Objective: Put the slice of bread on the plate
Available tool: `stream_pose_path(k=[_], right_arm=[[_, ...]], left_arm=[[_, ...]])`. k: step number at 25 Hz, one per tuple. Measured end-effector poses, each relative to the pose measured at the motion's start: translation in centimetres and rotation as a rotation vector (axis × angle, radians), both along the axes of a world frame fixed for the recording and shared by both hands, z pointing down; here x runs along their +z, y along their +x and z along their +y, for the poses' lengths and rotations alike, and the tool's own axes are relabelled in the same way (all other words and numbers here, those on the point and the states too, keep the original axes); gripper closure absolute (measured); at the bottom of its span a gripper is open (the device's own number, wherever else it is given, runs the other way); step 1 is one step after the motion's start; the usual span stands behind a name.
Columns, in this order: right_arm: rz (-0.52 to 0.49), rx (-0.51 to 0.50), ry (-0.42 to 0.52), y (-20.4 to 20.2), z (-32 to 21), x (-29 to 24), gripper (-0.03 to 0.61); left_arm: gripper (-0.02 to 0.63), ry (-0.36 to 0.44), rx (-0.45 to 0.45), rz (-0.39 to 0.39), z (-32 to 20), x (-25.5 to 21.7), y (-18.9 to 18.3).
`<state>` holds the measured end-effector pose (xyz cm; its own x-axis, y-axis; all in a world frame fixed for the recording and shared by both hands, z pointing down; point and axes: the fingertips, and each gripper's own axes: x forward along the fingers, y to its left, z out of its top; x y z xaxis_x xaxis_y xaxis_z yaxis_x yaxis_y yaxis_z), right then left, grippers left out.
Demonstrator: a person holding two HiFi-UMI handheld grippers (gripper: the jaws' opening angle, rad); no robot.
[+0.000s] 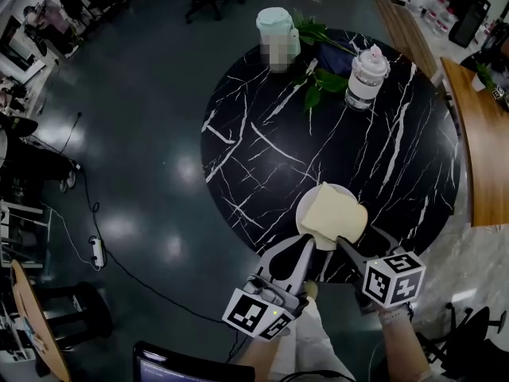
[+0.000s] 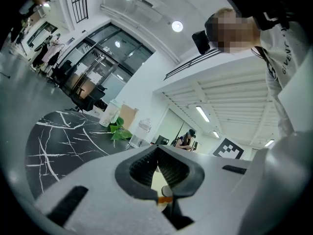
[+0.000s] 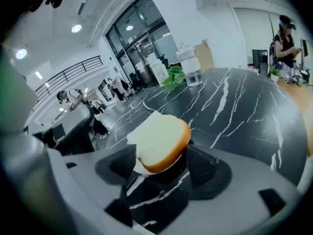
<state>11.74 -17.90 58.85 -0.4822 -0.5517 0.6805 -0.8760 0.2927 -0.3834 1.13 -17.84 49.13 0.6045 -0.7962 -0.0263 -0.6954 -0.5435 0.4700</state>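
Note:
The slice of bread (image 1: 334,213), pale with a golden crust, lies on a small white plate (image 1: 305,217) near the front edge of the black marble table (image 1: 262,134). My right gripper (image 1: 355,242) reaches the slice from the near right. In the right gripper view the slice of bread (image 3: 157,140) sits between the wide-apart pads (image 3: 203,163), and they do not press on it. A sliver of the plate (image 3: 138,169) shows under it. My left gripper (image 1: 307,245) rests just left of the plate, with its fingertips together and nothing in them. In its own view the left gripper (image 2: 157,169) shows a strip of cream bread beyond the pads.
At the table's far side stand a mint-green jug (image 1: 275,29), a clear lidded bottle (image 1: 367,76) and a leafy sprig (image 1: 318,82). A wooden tabletop (image 1: 485,150) lies to the right. A power strip with its cable (image 1: 97,251) is on the floor at left.

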Motion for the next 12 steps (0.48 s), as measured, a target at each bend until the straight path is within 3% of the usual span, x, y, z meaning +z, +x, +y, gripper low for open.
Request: stream_pose_path(k=[5,12], right_arm=[[-0.029,-0.034,-0.070,0.1,0.8,1.0,0.284],[0.000,-0.043,-0.064,1.5,0.9,0.5,0.284]], left_arm=[[0.607,-0.004,0.001,0.017,0.1,0.1,-0.1],[0.607,-0.003,0.002,0.023,0.3,0.0,-0.3]])
